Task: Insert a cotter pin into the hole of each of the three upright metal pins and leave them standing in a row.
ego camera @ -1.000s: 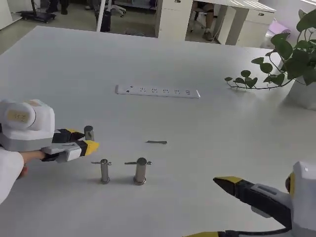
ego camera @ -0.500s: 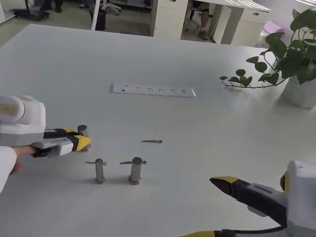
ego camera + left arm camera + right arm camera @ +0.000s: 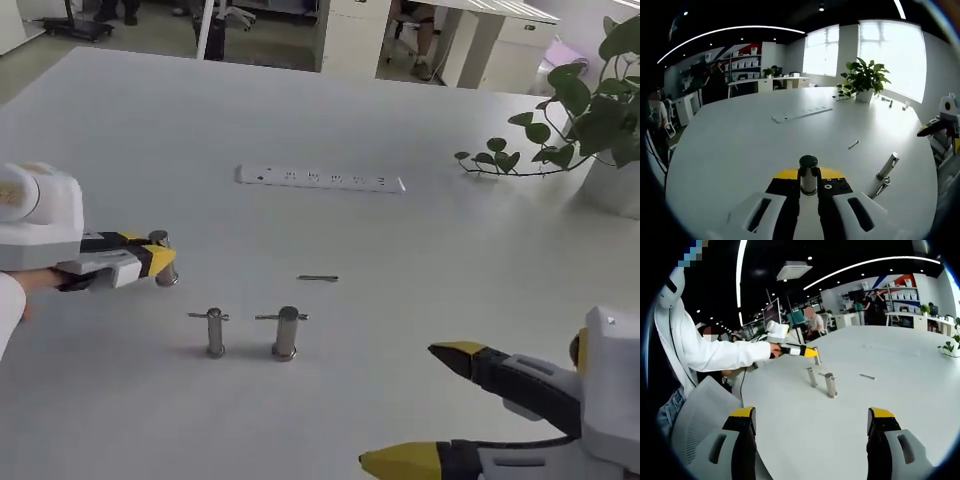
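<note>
Far left in the head view: grips a bare pin (image 3: pixel 164 275) with the left tool (image 3: pixel 160 262), jaws closed tight on the shaft. Holds it upright, head just above the yellow tips. Cannot tell whether the foot touches the table (image 3: pixel 120 140) or hangs just over it. Same grip seen in the left gripper view, with the round head poking up between the two closed jaws.

Next to the right and nearer the person, standing side by side on the table and apart from each other: first standing pin (image 3: pixel 215 335) and second standing pin (image 3: pixel 286 335). Crosswise through the top of each, first cotter pin (image 3: pixel 203 316) and second cotter pin (image 3: pixel 266 317).

Just beyond and right of those, lying flat on the table: loose cotter pin (image 3: pixel 318 278). Farther back, a white power strip (image 3: pixel 320 180). At the far right edge, a potted plant (image 3: pixel 590 110).

Bottom right: right tool (image 3: pixel 420 408), spread wide open, gripping nothing, well apart from the pins, tips pointing left.
</note>
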A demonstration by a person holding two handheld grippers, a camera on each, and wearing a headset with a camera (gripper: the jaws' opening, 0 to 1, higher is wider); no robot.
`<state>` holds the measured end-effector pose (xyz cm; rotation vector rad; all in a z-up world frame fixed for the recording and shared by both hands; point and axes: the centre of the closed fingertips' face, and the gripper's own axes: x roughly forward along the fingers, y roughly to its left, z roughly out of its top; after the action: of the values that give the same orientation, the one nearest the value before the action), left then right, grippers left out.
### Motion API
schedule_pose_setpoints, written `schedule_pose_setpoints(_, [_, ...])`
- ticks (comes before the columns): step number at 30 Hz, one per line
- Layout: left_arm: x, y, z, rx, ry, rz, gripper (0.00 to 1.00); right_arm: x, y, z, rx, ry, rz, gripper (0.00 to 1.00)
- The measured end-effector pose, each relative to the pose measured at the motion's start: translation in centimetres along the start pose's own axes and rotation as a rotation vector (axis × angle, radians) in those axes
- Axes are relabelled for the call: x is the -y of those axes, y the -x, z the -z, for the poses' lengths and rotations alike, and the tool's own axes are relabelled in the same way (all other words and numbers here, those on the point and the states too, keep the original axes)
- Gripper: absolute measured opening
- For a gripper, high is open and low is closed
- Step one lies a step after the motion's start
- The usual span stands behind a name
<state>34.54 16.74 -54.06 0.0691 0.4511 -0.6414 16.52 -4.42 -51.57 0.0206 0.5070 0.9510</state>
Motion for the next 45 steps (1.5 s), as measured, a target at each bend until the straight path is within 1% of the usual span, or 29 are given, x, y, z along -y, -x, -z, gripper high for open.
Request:
schedule_pose_setpoints(3, [0.0, 1.0, -0.3, 0.002, 0.002, -0.008, 0.09, -0.3, -0.1, -0.1, 0.007, 0.002, -0.006, 0.9])
schedule_pose_setpoints(6, [0.3, 2.2, -0.4, 0.003, -0.013, -0.013, 0.09, -0.5, -0.2, -0.2, 0.014, 0.006, -0.011, 0.9])
schedule_pose_setpoints(7, [0.4, 2.6, -0.5, 0.006, -0.024, -0.023, 0.09, -0.5, -0.2, -0.2, 0.015, 0.007, -0.012, 0.9])
schedule_pose_setpoints(9, [1.2, 3.5, -0.3, 0.012, -0.036, -0.012, 0.09, -0.6, -0.2, -0.2, 0.018, 0.009, -0.014, 0.9])
schedule_pose_setpoints(10, [1.7, 4.0, -0.1, 0.01, -0.048, -0.009, 0.09, -0.7, -0.2, -0.2, 0.018, 0.008, -0.016, 0.9])
schedule_pose_setpoints(11, [2.0, 4.3, 0.1, 0.003, -0.062, -0.008, 0.09, -0.7, -0.2, -0.2, 0.02, 0.008, -0.016, 0.9])
schedule_pose_setpoints(12, [2.4, 4.8, 0.4, -0.001, -0.063, -0.008, 0.09, -0.6, -0.2, -0.2, 0.023, 0.008, -0.014, 0.9])
schedule_pose_setpoints(13, [2.6, 5.1, 0.5, 0.0, -0.059, -0.004, 0.09, -0.6, -0.2, -0.2, 0.024, 0.008, -0.014, 0.9])
schedule_pose_setpoints(14, [3.0, 5.4, 0.8, -0.001, -0.038, 0.006, 0.09, -0.6, -0.2, -0.1, 0.024, 0.008, -0.015, 0.9])
schedule_pose_setpoints(16, [3.7, 6.1, 1.3, 0.001, -0.051, 0.0, 0.09, -0.6, -0.2, -0.1, 0.026, 0.01, -0.016, 0.9])
schedule_pose_setpoints(20, [5.3, 7.0, 2.6, -0.034, -0.027, 0.015, 0.09, -0.5, -0.1, 0.0, 0.028, 0.003, -0.015, 0.9])
schedule_pose_setpoints(22, [5.9, 7.1, 3.1, -0.036, -0.053, 0.018, 0.09, -0.4, -0.1, 0.1, 0.026, 0.005, -0.01, 0.91])
schedule_pose_setpoints(26, [7.0, 7.1, 3.8, -0.05, -0.047, 0.031, 0.09, -0.5, -0.1, 0.2, 0.025, 0.007, -0.011, 0.91])
schedule_pose_setpoints(29, [8.1, 7.0, 4.1, -0.059, -0.054, 0.046, 0.09, -0.6, -0.2, 0.2, 0.026, 0.012, -0.014, 0.91])
schedule_pose_setpoints(30, [8.6, 7.0, 4.3, -0.065, -0.062, 0.058, 0.09, -0.7, -0.2, 0.2, 0.026, 0.014, -0.016, 0.91])
schedule_pose_setpoints(33, [9.7, 6.9, 4.6, -0.073, -0.053, 0.075, 0.1, -0.7, -0.2, 0.2, 0.02, 0.016, -0.016, 0.91])
schedule_pose_setpoints(35, [10.5, 6.8, 5.0, -0.087, -0.041, 0.084, 0.1, -0.7, -0.2, 0.3, 0.02, 0.017, -0.015, 0.91])
schedule_pose_setpoints(37, [11.2, 6.7, 5.4, -0.093, -0.06, 0.09, 0.1, -0.8, -0.2, 0.3, 0.022, 0.016, -0.016, 0.91])
schedule_pose_setpoints(40, [11.8, 6.5, 5.7, -0.099, -0.055, 0.097, 0.1, -0.9, -0.1, 0.3, 0.021, 0.01, -0.019, 0.91])
schedule_pose_setpoints(44, [12.5, 6.2, 5.8, -0.1, -0.055, 0.108, 0.1, -1.0, -0.1, 0.4, 0.02, 0.014, -0.023, 0.91])
schedule_pose_setpoints(45, [12.7, 6.1, 5.8, -0.1, -0.072, 0.115, 0.1, -1.0, -0.1, 0.3, 0.021, 0.013, -0.024, 0.91])
